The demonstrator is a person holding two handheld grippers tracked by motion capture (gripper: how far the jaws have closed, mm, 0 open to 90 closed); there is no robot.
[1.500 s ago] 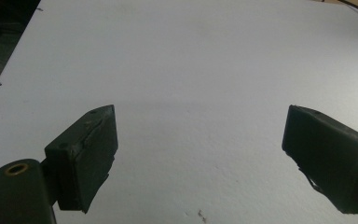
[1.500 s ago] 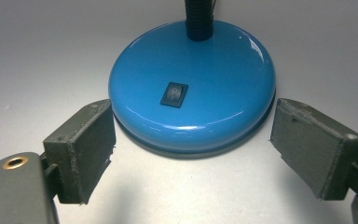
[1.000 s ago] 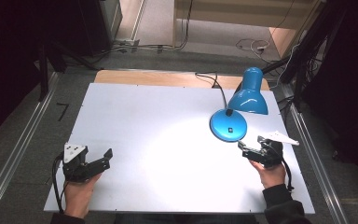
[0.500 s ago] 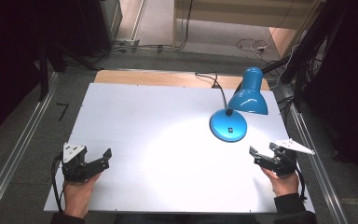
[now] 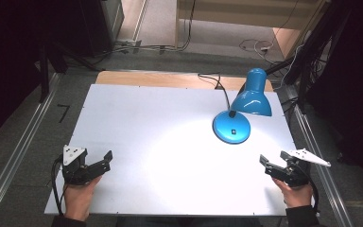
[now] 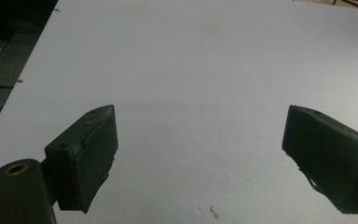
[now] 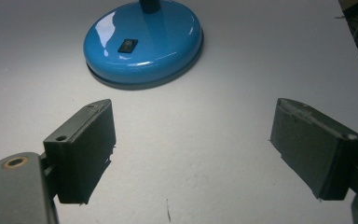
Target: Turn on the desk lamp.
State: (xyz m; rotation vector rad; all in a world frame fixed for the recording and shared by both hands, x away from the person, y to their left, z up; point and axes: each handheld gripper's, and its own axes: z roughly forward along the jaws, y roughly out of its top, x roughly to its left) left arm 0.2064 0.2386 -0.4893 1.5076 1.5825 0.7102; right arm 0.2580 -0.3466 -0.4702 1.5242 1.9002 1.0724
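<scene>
White tabletop (image 5: 170, 142) spreads wide, lit by a pool of light from the blue desk lamp (image 5: 238, 116) standing at its far right, base flat, shade tilted down over it. Near right, the right gripper (image 5: 269, 164) rests with jaws spread wide and empty, pointing at the lamp's base (image 7: 144, 39) and its rocker switch (image 7: 126, 45). Near left, the left gripper (image 5: 101, 163) lies equally open, holding nothing. A careless reach could shove the base or snag the cord (image 5: 217, 85), likely tipping the lamp.
</scene>
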